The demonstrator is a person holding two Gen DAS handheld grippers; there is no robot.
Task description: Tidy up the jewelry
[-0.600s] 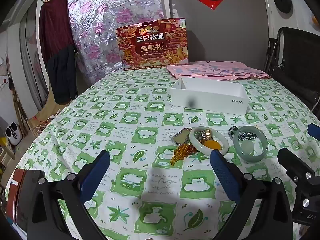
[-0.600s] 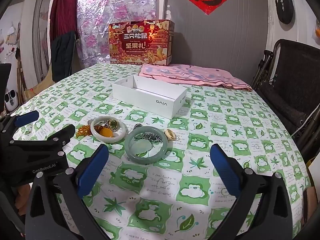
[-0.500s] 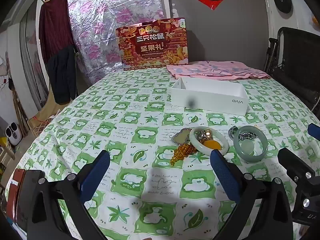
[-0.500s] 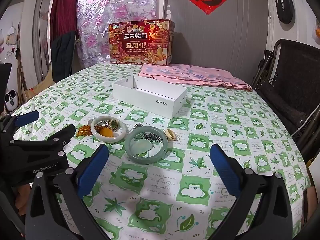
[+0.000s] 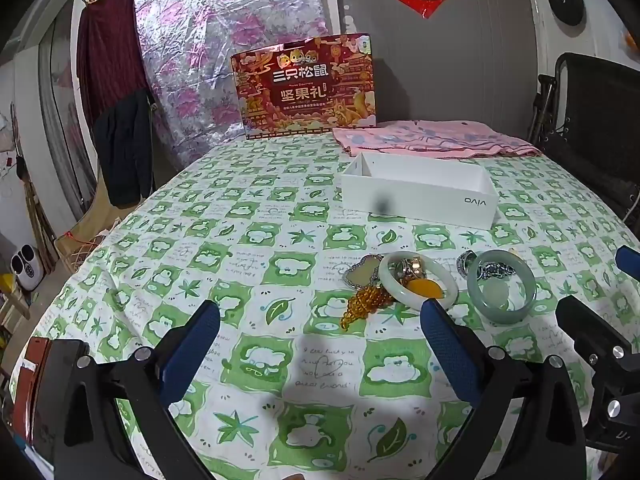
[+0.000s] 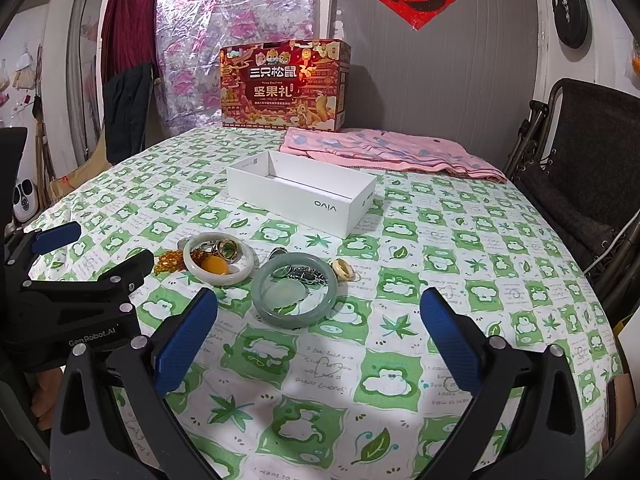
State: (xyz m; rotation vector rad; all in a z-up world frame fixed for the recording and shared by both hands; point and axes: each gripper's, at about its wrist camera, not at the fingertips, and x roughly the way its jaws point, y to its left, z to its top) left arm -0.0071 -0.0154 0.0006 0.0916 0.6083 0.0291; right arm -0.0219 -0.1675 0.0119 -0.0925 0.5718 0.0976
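Observation:
Jewelry lies in a cluster on the green-and-white tablecloth: a white bangle [image 5: 418,285] [image 6: 218,258] around rings and an amber pendant [image 6: 215,266], a grey-green bangle [image 5: 501,286] [image 6: 295,290] around a pale pendant and a silver chain, gold beads [image 5: 362,304], and a small cream ring [image 6: 343,269]. Behind them stands an open white box [image 5: 418,196] [image 6: 304,196]. My left gripper [image 5: 320,344] is open, low over the cloth just before the white bangle. My right gripper [image 6: 318,334] is open in front of the grey-green bangle. Neither holds anything.
A red gift box [image 5: 306,86] stands at the table's far edge beside a folded pink cloth [image 6: 384,152]. A dark folding chair [image 6: 580,152] is at the right. Clothes hang at the left wall [image 5: 120,120]. The other gripper shows at each view's side.

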